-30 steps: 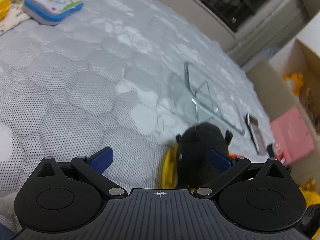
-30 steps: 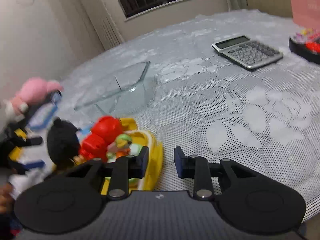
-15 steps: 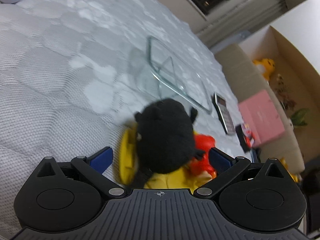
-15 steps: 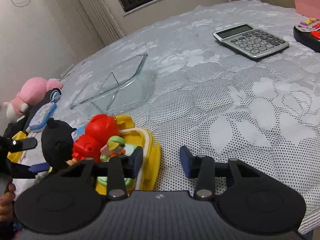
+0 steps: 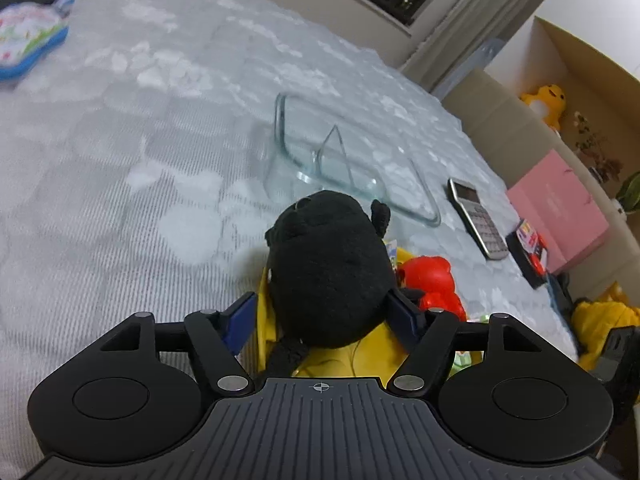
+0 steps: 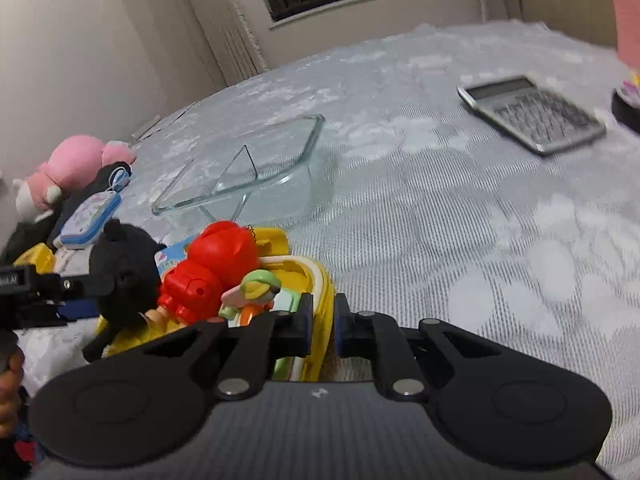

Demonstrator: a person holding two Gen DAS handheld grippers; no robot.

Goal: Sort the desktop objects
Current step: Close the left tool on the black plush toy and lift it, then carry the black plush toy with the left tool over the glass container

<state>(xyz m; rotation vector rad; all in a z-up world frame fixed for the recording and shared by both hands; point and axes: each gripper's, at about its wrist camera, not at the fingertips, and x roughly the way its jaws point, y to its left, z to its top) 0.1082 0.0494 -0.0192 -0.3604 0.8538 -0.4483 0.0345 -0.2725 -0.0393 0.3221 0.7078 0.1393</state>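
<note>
A black plush toy [image 5: 330,268] sits in a yellow tray [image 5: 264,300] with a red figure [image 5: 432,280] beside it. My left gripper [image 5: 326,320] has its blue pads against both sides of the plush. In the right wrist view the plush [image 6: 124,268], the red figure [image 6: 212,264] and a small green figure [image 6: 256,292] fill the tray [image 6: 320,300]. My right gripper [image 6: 322,326] is shut on the tray's near rim. A clear glass dish [image 5: 352,164] stands empty behind; it also shows in the right wrist view [image 6: 248,172].
A calculator [image 6: 532,114] and a black toy [image 5: 530,250] lie to the right, next to a pink box [image 5: 560,212] and a cardboard box [image 5: 560,80]. A pink plush [image 6: 72,172] and a blue-rimmed case [image 6: 90,220] lie at left.
My left gripper has moved in around the black plush and closed on it. My right gripper has narrowed from open onto the yellow tray's rim.
</note>
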